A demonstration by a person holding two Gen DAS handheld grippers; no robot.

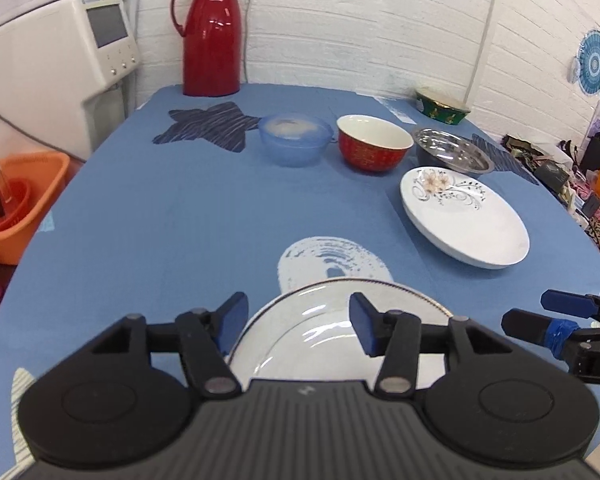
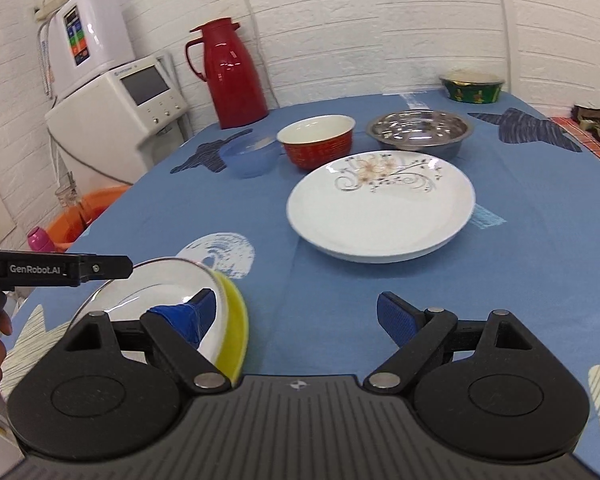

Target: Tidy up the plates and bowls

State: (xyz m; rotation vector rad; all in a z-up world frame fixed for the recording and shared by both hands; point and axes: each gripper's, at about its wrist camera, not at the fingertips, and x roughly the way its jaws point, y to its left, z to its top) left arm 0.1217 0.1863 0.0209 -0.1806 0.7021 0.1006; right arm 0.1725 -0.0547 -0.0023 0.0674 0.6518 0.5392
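A white plate with a thin dark rim and yellow underside [image 1: 332, 332] [image 2: 160, 284] lies near the table's front edge. My left gripper [image 1: 298, 316] hovers open just over it, one finger on each side of its far rim, not touching that I can see. My right gripper [image 2: 300, 308] is open and holds nothing; its left fingertip [image 2: 204, 304] stands in front of the plate's right edge. A floral white plate [image 1: 468, 220] [image 2: 380, 212] lies ahead. Behind it stand a blue plastic bowl [image 1: 294, 140], a red bowl [image 1: 374, 148] and a steel bowl [image 1: 452, 154].
A red thermos [image 1: 212, 36] and a green bowl [image 1: 442, 106] stand at the back of the blue-clothed table [image 1: 160, 220]. A white appliance [image 1: 52, 68] and an orange basin [image 1: 20, 208] are off the left edge. Clutter lies beyond the right edge.
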